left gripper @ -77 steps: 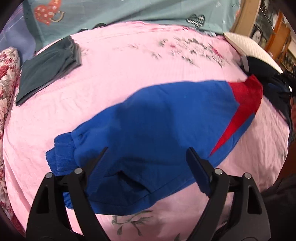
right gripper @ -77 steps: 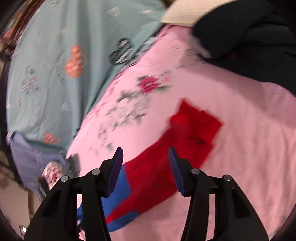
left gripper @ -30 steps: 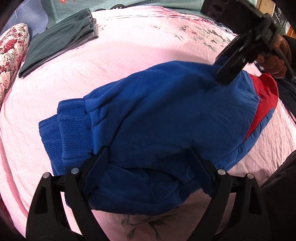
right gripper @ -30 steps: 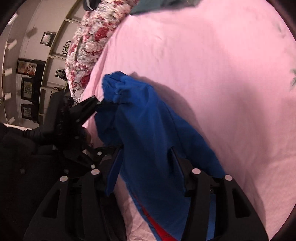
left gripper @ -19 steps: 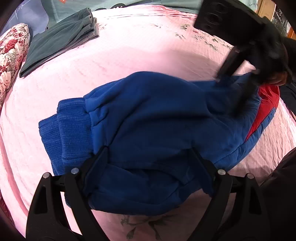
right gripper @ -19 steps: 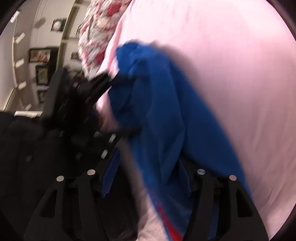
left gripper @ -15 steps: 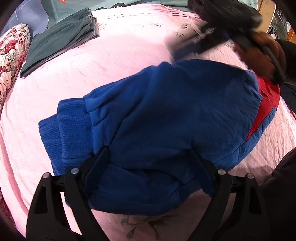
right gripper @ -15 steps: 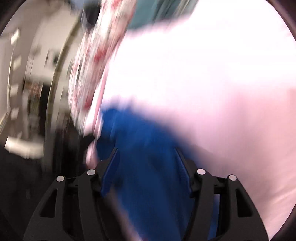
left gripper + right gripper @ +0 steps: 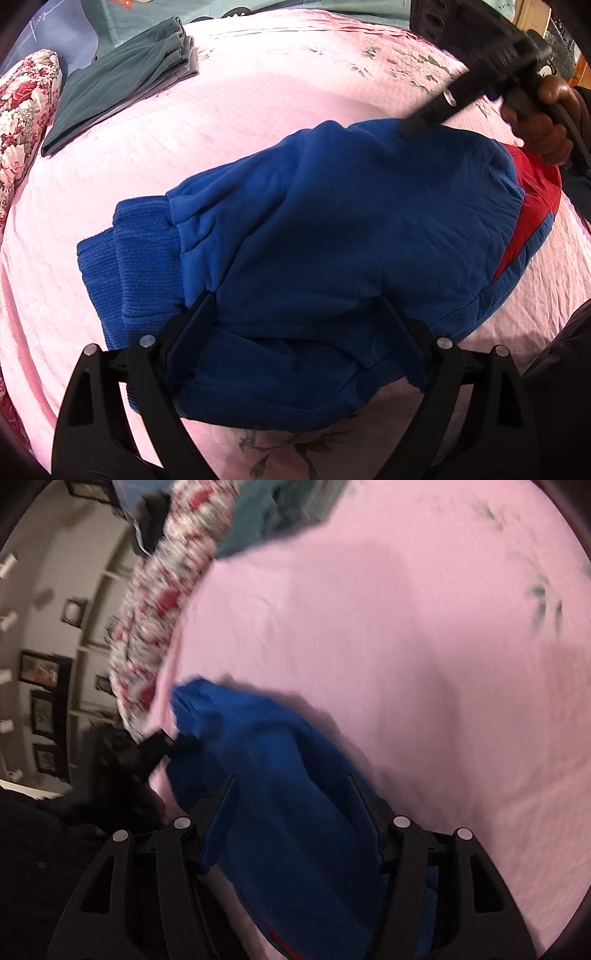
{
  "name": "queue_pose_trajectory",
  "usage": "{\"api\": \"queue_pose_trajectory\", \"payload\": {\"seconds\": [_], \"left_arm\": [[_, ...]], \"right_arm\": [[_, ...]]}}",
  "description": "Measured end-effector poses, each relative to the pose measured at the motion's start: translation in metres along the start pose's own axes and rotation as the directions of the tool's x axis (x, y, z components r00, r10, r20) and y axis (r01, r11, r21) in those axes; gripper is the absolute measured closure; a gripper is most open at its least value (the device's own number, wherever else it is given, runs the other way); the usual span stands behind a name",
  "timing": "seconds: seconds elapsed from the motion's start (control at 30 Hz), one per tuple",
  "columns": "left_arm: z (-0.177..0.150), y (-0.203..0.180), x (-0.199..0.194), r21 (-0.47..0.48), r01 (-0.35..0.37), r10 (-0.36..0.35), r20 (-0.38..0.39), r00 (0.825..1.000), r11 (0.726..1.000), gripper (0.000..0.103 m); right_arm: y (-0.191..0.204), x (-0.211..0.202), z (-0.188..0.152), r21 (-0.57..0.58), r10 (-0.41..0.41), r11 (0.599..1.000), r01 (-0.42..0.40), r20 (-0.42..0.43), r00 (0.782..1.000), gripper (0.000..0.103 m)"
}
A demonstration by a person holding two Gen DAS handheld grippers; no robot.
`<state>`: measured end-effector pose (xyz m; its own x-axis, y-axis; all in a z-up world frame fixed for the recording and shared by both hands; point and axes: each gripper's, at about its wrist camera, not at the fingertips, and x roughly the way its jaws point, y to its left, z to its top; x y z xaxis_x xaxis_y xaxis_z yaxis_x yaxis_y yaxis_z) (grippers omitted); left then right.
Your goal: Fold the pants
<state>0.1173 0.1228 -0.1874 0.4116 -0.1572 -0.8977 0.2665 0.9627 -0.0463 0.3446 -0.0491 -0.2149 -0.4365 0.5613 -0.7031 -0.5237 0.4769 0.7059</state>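
- The left gripper has its fingers spread wide, pressed down onto the near edge of the blue pants; the fabric bulges up between them, and they straddle it rather than pinch it.
- The right gripper has its fingers partly apart and they have just been opening; blue cloth lies between and beneath them, but the blur leaves it unclear whether the pads press on it.
- Just beyond the left fingers the pants lie folded over on the bed, a thick blue bundle with the ribbed cuffs stacked off to the left of the fingers.
- To the right of the left fingers, at the far end of the bundle, a red panel shows under the blue top layer.
- Beyond that end, in the left wrist view, the right gripper's black tip touches the upper edge of the pants, with the person's hand wrapped around its handle.
- Far ahead and to the left of the left fingers, a folded dark green garment lies on the pink bedspread, well apart from the pants.
- A floral cushion lies at the bed's left edge, beside the green garment.
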Motion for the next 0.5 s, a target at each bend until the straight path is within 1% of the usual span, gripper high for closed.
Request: {"api": "queue_pose_trajectory", "payload": {"seconds": [0.07,0.1,0.13,0.2,0.27,0.3,0.33,0.37,0.4,0.43,0.47,0.5], "left_arm": [[0.000,0.000,0.001,0.001,0.001,-0.001,0.000,1.000,1.000,0.012],[0.000,0.001,0.001,0.001,0.001,-0.001,0.000,1.000,1.000,0.012],[0.000,0.001,0.001,0.000,0.001,-0.001,-0.001,1.000,1.000,0.012],[0.000,0.001,0.001,0.001,0.001,-0.001,0.000,1.000,1.000,0.012],[0.000,0.001,0.002,0.004,0.000,0.000,-0.002,1.000,1.000,0.012],[0.001,0.001,0.002,0.004,-0.001,0.001,-0.004,1.000,1.000,0.012],[0.001,0.002,0.002,0.004,-0.001,0.001,-0.006,1.000,1.000,0.012],[0.001,0.002,0.003,0.004,-0.002,0.002,-0.007,1.000,1.000,0.012],[0.001,0.002,0.003,0.004,-0.003,0.003,-0.008,1.000,1.000,0.011],[0.001,0.001,0.004,0.003,-0.004,0.004,-0.008,1.000,1.000,0.011],[0.001,0.001,0.005,0.005,-0.007,0.007,-0.008,1.000,1.000,0.010],[0.002,0.000,0.005,0.007,-0.009,0.009,-0.009,1.000,1.000,0.010]], "right_arm": [[0.011,0.001,-0.004,-0.032,0.052,0.998,-0.054,-0.049,0.997,0.042],[0.018,0.002,-0.005,-0.060,0.074,0.995,-0.079,-0.088,0.993,0.042],[0.023,0.006,-0.005,-0.080,0.095,0.991,-0.106,-0.120,0.988,0.040],[0.021,0.012,-0.011,-0.086,0.126,0.986,-0.141,-0.159,0.979,0.038],[0.017,0.022,-0.008,-0.066,0.149,0.984,-0.164,-0.188,0.971,0.037],[0.015,0.029,-0.004,-0.049,0.187,0.979,-0.200,-0.192,0.964,0.036],[0.016,0.028,-0.009,-0.037,0.222,0.972,-0.232,-0.183,0.958,0.035],[0.015,0.028,-0.009,-0.028,0.241,0.968,-0.249,-0.170,0.955,0.032],[0.012,0.025,-0.005,-0.028,0.241,0.969,-0.247,-0.126,0.962,0.030],[0.011,0.027,0.000,-0.025,0.229,0.973,-0.231,-0.061,0.972,0.030],[0.007,0.025,0.008,-0.011,0.235,0.972,-0.235,0.023,0.972,0.031],[-0.003,0.012,0.017,0.018,0.239,0.969,-0.245,0.162,0.958,0.032]]}}
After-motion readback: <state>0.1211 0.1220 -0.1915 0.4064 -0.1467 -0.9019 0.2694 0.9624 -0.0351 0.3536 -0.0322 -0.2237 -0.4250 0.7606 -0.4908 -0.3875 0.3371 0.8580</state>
